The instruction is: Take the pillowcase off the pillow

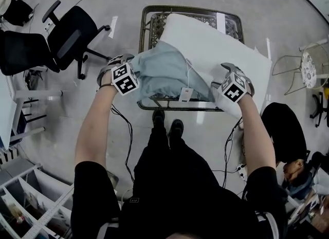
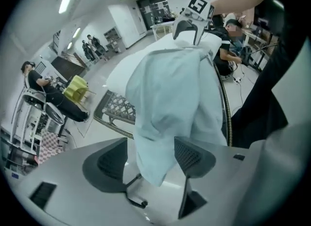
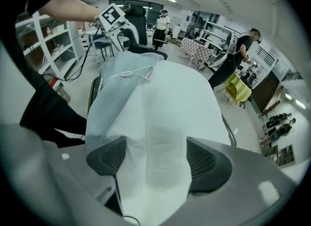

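Observation:
A white pillow [image 1: 216, 42] lies across a metal lattice table [image 1: 146, 14]. The light blue pillowcase [image 1: 167, 73] is bunched over the pillow's near end, and a white tag [image 1: 185, 95] hangs from it. My left gripper [image 1: 134, 63] sits at the case's left side. In the left gripper view its jaws [image 2: 148, 159] stand wide, and a fold of the pillowcase [image 2: 170, 98] hangs loosely between them. My right gripper [image 1: 224, 76] is at the pillow's near right corner. In the right gripper view the pillow [image 3: 170, 108] fills the gap of this gripper [image 3: 155, 159] from pad to pad.
A black office chair [image 1: 72, 35] stands to the left and a white wire chair [image 1: 308, 68] to the right. White shelving [image 1: 31, 202] is at the near left. Cables [image 1: 126, 130] trail on the floor by my feet. Other people work farther back in the room.

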The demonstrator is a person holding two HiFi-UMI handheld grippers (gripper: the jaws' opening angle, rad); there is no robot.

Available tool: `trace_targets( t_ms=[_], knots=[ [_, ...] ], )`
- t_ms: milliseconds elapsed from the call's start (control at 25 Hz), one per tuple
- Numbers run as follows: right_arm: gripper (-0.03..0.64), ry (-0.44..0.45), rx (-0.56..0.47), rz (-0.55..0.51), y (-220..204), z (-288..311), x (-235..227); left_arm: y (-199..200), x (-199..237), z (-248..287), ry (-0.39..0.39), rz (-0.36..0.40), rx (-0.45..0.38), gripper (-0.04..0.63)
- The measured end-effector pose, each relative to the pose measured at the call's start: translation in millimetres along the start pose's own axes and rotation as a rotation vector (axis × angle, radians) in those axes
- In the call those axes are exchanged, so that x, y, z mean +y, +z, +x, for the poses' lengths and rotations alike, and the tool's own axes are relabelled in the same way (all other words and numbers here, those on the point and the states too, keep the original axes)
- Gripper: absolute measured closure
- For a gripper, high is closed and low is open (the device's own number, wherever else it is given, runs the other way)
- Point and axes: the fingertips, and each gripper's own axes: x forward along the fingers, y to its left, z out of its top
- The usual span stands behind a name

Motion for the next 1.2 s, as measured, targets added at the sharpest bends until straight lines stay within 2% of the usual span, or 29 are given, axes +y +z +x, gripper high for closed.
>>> trace_targets(
  t_ms=[120,240,400,440,520,640,680,720,760,880,1040,1200],
  knots=[
    [0.174,0.042,0.049,-0.108,4.9,3.1,-2.5,-7.9,-3.3,35.4,-0.123,0.027,0.071,0.262],
    [0.163,0.158,0.076,-0.155,8.6,5.0,-3.8,-5.9,-11.6,59.2,-0.229,0.003,0.07,0.262],
    [0.158,0.289,0.122,-0.155,12.1,9.2,-8.9,3.5,-9.7,72.4,-0.272,-0.018,0.046,0.27],
    [0.161,0.297,0.114,-0.141,15.4,8.0,-12.4,3.7,-11.5,73.0,-0.285,-0.011,0.047,0.304],
    [0.163,0.276,0.053,-0.082,30.3,4.9,-26.4,2.3,-15.7,72.2,-0.312,0.014,0.053,0.453],
    [0.164,0.232,0.004,-0.022,49.4,20.0,-38.4,-3.9,-18.8,70.7,-0.329,0.048,0.078,0.563],
    [0.173,0.223,0.02,-0.027,50.3,32.1,-36.3,-7.1,-19.5,69.8,-0.331,0.065,0.094,0.571],
    [0.22,0.211,0.044,-0.038,48.9,44.9,-33.7,-10.7,-20.8,68.2,-0.334,0.087,0.11,0.574],
    [0.24,0.196,0.066,-0.045,46.7,55.5,-32.7,-14.4,-22.8,65.7,-0.335,0.111,0.124,0.575],
    [0.256,0.165,0.068,-0.031,43.1,66.1,-39.2,-23.4,-35.3,54.4,-0.346,0.139,0.126,0.578],
    [0.262,0.168,0.025,0.005,41.5,64.0,-45.2,-38.1,-60.1,36.5,-0.376,0.096,0.113,0.58],
    [0.264,0.154,0.03,0.019,38.8,59.3,-44.2,-54.9,-93.9,11.8,-0.415,0.03,0.119,0.58]
  ],
)
